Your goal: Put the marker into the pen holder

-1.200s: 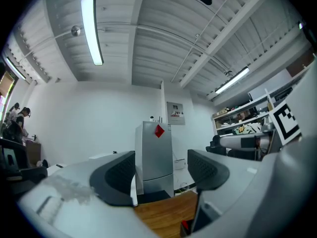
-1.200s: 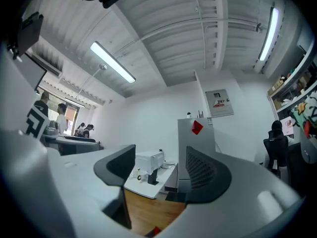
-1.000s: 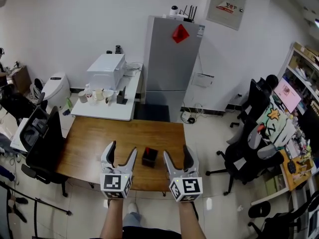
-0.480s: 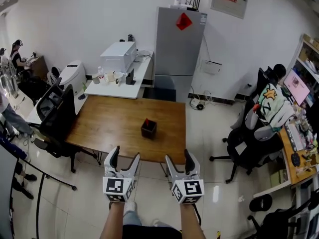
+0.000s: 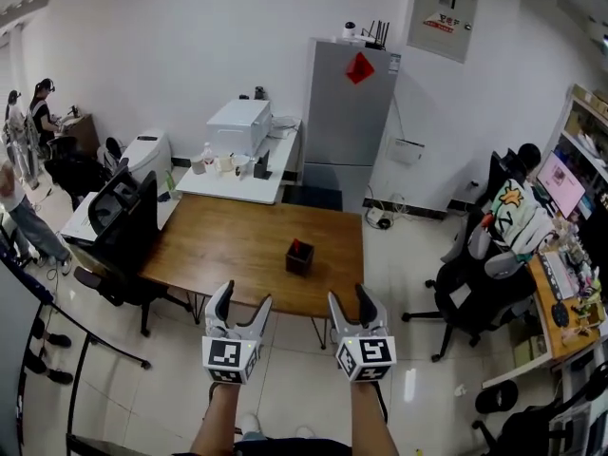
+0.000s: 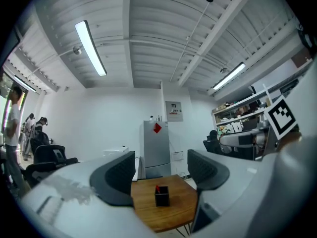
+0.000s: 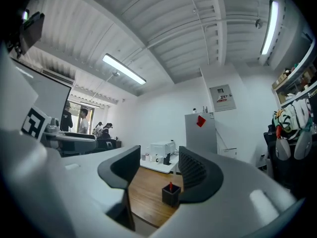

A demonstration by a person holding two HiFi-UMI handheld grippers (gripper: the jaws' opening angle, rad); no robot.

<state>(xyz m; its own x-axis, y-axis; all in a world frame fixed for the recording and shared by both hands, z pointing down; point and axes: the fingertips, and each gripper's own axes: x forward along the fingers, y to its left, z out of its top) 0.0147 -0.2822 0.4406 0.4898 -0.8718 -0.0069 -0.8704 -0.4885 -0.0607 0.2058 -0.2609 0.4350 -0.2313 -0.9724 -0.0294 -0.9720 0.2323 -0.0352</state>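
The black pen holder [image 5: 299, 257] stands on the brown wooden table [image 5: 237, 245], near its right end. A red marker [image 5: 295, 247] sticks up out of the holder. Both grippers hang over the floor, well short of the table's near edge. My left gripper [image 5: 242, 297] has its jaws apart with nothing between them. My right gripper [image 5: 350, 297] is also empty, and its jaws are closing. Each gripper view shows the holder [image 6: 161, 196] [image 7: 170, 195] far off between the jaws, with the marker's red tip [image 6: 157, 188] [image 7: 171, 186] above its rim.
A black office chair [image 5: 128, 231] stands at the table's left end. Behind the table are a white desk [image 5: 242, 183] with a printer and a grey fridge [image 5: 347, 122]. More chairs [image 5: 470, 283] and cluttered desks fill the right side. People stand far left.
The grippers and the view have drawn back from the table. A second ago the grippers flanked the holder over the tabletop; now they are over the floor in front of it.
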